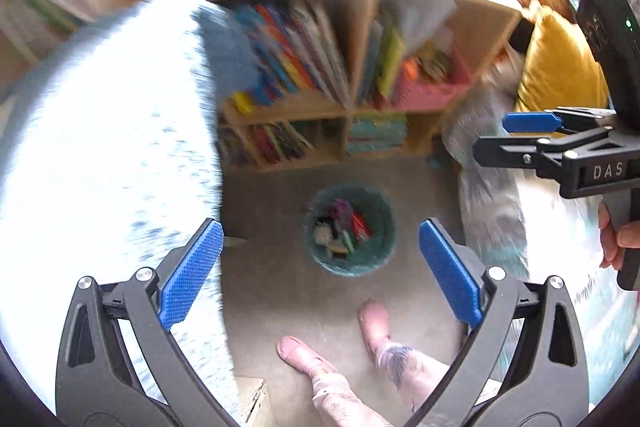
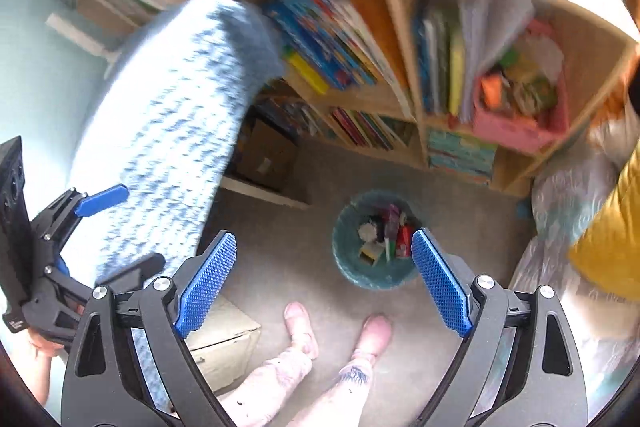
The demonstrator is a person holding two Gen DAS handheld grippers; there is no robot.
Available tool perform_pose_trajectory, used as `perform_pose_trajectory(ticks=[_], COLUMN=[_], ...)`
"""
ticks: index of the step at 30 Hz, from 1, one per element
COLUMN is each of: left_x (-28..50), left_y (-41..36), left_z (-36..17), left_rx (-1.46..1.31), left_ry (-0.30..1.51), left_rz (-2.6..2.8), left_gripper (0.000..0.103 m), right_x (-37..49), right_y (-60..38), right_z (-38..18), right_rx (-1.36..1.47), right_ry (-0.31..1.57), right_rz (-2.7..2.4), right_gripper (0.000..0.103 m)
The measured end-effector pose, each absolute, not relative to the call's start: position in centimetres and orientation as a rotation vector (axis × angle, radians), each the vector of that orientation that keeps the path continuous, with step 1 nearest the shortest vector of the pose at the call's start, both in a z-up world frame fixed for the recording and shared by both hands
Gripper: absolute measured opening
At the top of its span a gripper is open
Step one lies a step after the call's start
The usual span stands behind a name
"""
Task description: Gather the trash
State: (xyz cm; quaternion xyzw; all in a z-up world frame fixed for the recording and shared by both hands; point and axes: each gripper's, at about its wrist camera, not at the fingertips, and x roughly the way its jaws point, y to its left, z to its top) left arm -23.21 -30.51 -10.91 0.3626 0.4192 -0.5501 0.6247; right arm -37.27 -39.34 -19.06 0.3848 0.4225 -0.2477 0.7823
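1. The left gripper point(image 1: 320, 271) had its blue-padded fingers point(image 1: 192, 275) spread wide apart, with nothing between them; through the gap lay only carpet and the bin far below.
2. The right gripper point(image 2: 324, 283) likewise stood with its fingers point(image 2: 206, 285) wide apart and empty.
3. The teal wastebasket point(image 1: 376, 259) stood upright on the grey carpet point(image 1: 280, 267), in front of the wooden bookshelf point(image 1: 348, 107). It already held crumpled wrappers and scraps point(image 2: 386, 235), red, purple and white among them.
4. In both wrist views the wastebasket sat below and ahead of the fingers, well apart from them, its open mouth facing up. In the left view it showed about midway between the fingers; in the right view it sat just beside the right-hand finger.
5. Neither hand looked clearly nearer the bin; both grippers pointed steeply down at it from above. The right gripper showed at the edge of the left view, and the left one at the edge of the right view, so they were side by side.
6. A fuzzy blue-and-white speckled form point(image 2: 168, 131), perhaps a blanket-covered chair, rose on the left, beside the left gripper. Bedding with a yellow cushion point(image 1: 560, 71) lay on the right.
7. The person's feet in pink socks point(image 2: 298, 323) stood on the carpet just short of the bin.
8. No loose trash was plainly visible on the carpet; the blur hid small items. Judging from that, the next pick would call for searching elsewhere.
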Motion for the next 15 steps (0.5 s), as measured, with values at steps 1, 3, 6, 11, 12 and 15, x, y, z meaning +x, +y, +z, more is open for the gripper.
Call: perform_pose_trajectory(ticks=[1, 3, 6, 11, 12, 15], left_x=[-22.7, -21.4, -19.1, -15.5, -14.7, -12.6], left_y=[-29.9, -28.5, -26.3, -21.7, -20.6, -17.6], left_z=[-10.1, -8.4, -6.3, -2.9, -2.2, -1.0], left_rx=[0.815, 0.770, 0.706, 0.574, 0.532, 0.466], left_ry=[0.953, 0.951, 0.941, 0.910, 0.910, 0.899], left_rz=[-1.241, -1.190, -1.107, -0.940, -0.912, -0.813], left_gripper=[0.096, 0.096, 0.096, 0.096, 0.096, 0.096], right_x=[-36.3, -34.4, -31.1, -26.0, -24.8, -21.5], right_y=[-39.0, -38.1, -36.4, -33.6, -32.9, -30.7], right_z=[-17.9, -16.1, -13.6, -10.1, -9.4, -8.1], right_rx=[0.794, 0.733, 0.627, 0.496, 0.467, 0.397], right_ry=[0.909, 0.909, 0.911, 0.878, 0.874, 0.885], right_rz=[-0.505, -0.448, -0.363, -0.222, -0.192, -0.120], right_gripper=[0.089, 0.090, 0.090, 0.090, 0.090, 0.090])
